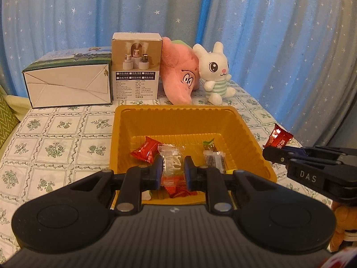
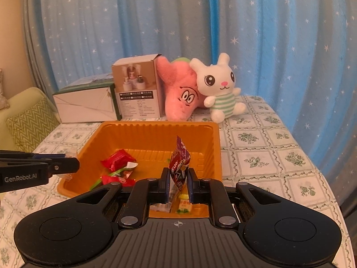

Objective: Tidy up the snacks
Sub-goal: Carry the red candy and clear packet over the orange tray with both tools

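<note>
My left gripper [image 1: 173, 164] is shut on a clear-wrapped snack [image 1: 170, 162] and hangs over the near side of the orange tray [image 1: 174, 109]. In the tray lie a red packet [image 1: 144, 151] and a white and brown packet [image 1: 214, 159]. From the right, my right gripper [image 1: 268, 154] comes in with a dark red packet [image 1: 279, 137] standing up from its tips. In the right wrist view the right gripper [image 2: 177, 177] is shut on that dark red packet [image 2: 179, 167] above the tray [image 2: 156, 124], where red wrappers [image 2: 118, 162] lie. The left gripper [image 2: 74, 164] sits at the tray's left edge.
Behind the tray stand a white and green carton [image 1: 67, 84], a brown product box [image 1: 136, 69], a pink star plush [image 1: 178, 76] and a white rabbit plush [image 1: 215, 71]. A blue starred curtain hangs at the back. The floral tablecloth [image 2: 267, 156] extends to the right; a green cushion [image 2: 31, 125] lies left.
</note>
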A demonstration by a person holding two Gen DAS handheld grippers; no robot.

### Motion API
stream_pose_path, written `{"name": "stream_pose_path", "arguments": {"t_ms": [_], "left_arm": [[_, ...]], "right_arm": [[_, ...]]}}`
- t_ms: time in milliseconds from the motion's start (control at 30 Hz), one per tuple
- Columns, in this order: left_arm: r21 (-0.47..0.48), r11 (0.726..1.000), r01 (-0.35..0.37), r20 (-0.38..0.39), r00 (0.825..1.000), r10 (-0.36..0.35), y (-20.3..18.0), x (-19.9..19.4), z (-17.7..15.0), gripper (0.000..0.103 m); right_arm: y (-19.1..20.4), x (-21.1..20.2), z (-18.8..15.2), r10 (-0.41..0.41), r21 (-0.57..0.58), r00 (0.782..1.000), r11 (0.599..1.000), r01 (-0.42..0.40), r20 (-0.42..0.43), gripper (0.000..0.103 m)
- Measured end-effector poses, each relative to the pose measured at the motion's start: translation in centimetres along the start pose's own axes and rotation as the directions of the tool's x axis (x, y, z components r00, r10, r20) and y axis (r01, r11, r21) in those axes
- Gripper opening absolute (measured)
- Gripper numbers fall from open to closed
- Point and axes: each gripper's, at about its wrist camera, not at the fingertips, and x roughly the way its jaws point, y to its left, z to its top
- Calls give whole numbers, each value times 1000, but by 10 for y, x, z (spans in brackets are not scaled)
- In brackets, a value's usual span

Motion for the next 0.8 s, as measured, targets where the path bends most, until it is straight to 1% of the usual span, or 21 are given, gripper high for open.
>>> {"name": "stream_pose_path", "arguments": {"t_ms": [200,467,600,800], "left_arm": [[-9,1000,-9,-4,1000,8,7,14,8,18],[-27,999,-29,-18,999,28,21,35,14,18],[-41,999,-27,-17,1000,26,26,40,19,18],[-31,999,-31,-8,999,31,26,44,25,18]], "right_arm": [[-1,19,8,15,33,1000,999,-15,-17,16],[3,44,15,20,41,999,999,-18,-43,16],[6,54,18,29,51,998,998,-27,-53,16],[14,68,23,40,44,998,998,-37,-58,16]]}}
